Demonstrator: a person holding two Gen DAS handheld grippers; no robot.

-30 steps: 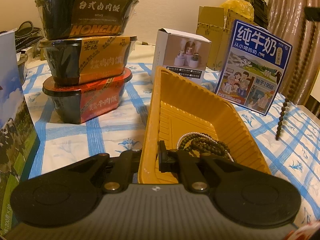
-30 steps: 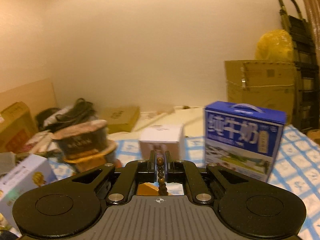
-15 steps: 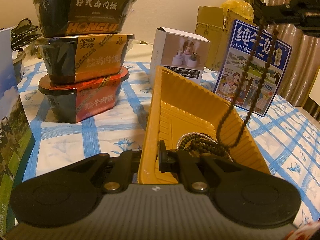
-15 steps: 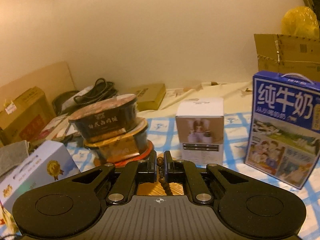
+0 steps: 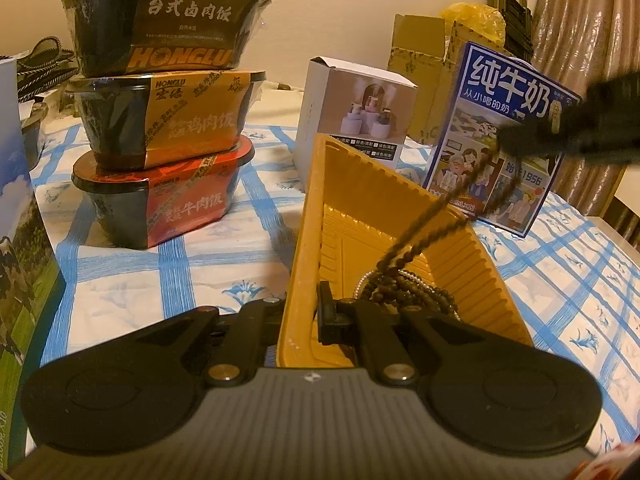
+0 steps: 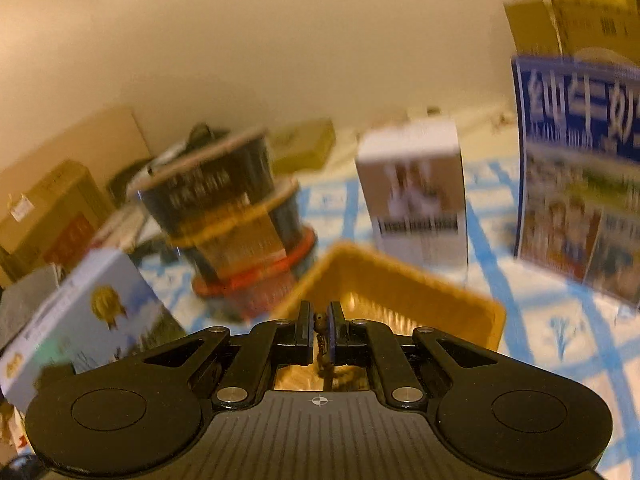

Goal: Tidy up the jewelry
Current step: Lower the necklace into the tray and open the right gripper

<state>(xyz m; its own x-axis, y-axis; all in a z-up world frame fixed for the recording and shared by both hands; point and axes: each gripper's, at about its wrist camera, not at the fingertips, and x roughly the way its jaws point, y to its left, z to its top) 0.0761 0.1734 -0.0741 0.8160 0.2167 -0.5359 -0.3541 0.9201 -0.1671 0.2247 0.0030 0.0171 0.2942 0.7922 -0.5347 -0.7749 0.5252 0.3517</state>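
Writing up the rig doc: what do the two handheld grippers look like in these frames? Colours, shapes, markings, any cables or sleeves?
Both match. The left gripper and right gripper are matte black: two angular fingers on silver pivot screws, flanked by large round black discs. Behind sits a dark grey ribbed body with a small white crosshair mark at centre. The right's pads show a bluish inner edge. No cables, sleeves or hands visible.

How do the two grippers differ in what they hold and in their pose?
The left gripper clamps the yellow tray's rim; the right gripper pinches a dark bead necklace. The left sits low at the tray's near end; the right hangs above, with the beads trailing into the tray. Both are shut.
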